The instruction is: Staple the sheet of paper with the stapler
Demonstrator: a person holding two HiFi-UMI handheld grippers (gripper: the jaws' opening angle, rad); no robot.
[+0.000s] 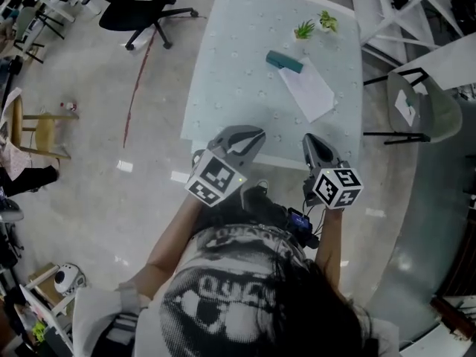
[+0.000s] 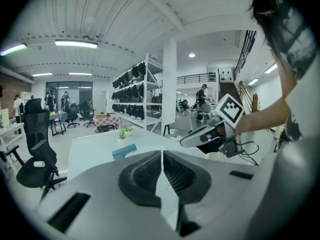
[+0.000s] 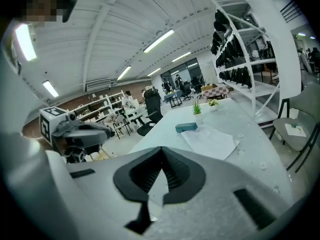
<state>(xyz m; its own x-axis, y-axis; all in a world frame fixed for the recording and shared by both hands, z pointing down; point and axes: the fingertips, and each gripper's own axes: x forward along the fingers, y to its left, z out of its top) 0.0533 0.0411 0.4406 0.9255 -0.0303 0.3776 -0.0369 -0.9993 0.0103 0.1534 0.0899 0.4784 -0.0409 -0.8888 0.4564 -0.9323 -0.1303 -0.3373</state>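
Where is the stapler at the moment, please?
In the head view the teal stapler lies on the far half of the table, at the far end of the sheet of paper, with two small potted plants just beyond it.

light: bright, even, from ceiling strip lamps [image 2: 76,43] | glare: small spots on the glossy floor [image 1: 97,132] | edges: my claw views fisheye-bent with dark corners | focus: my left claw [image 2: 162,153] soft up close

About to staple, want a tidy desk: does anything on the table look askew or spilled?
The sheet of paper lies skewed to the edges of the table, one corner by the stapler. Small pale specks dot the tabletop; I cannot tell what they are.
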